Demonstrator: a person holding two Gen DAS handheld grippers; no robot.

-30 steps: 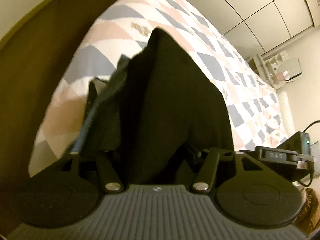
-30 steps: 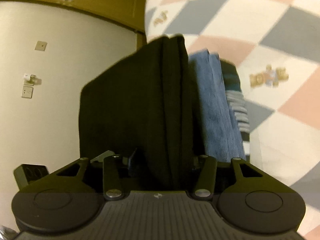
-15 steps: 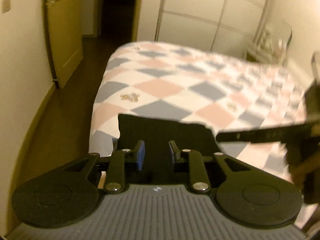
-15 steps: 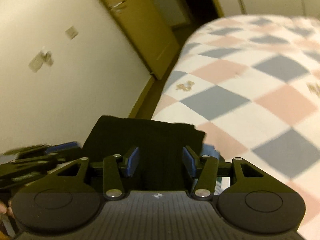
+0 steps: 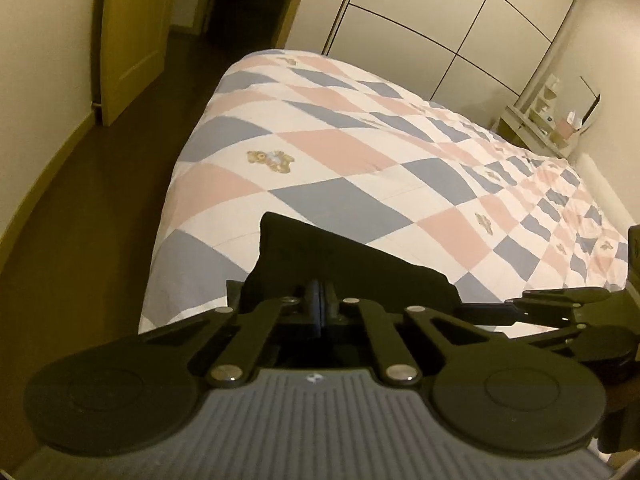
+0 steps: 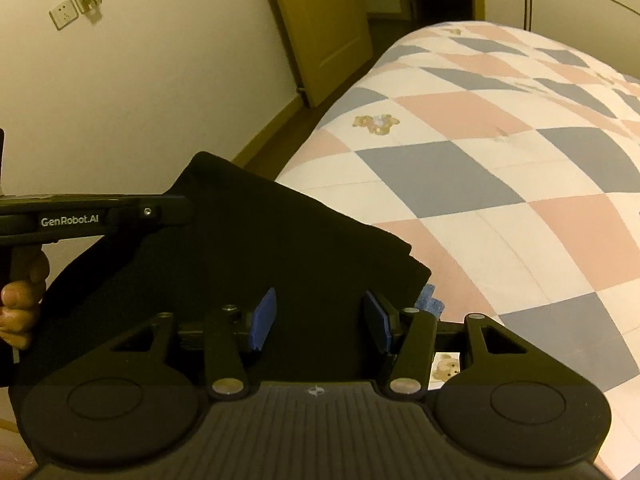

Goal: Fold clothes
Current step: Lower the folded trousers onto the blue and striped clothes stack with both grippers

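Left wrist view: the left gripper (image 5: 320, 306) has its blue pads pressed together with nothing between them, just behind the folded black garment (image 5: 340, 264), which lies at the near edge of the bed (image 5: 360, 152). The right gripper (image 5: 560, 300) reaches in from the right.

Right wrist view: the right gripper (image 6: 318, 320) is spread wide above the black garment (image 6: 288, 248), gripping nothing. A blue garment (image 6: 430, 300) peeks from under it. This fold looks finished and released; whether more clothes remain is not visible. The left gripper (image 6: 176, 204) reads "GenRobot.AI".
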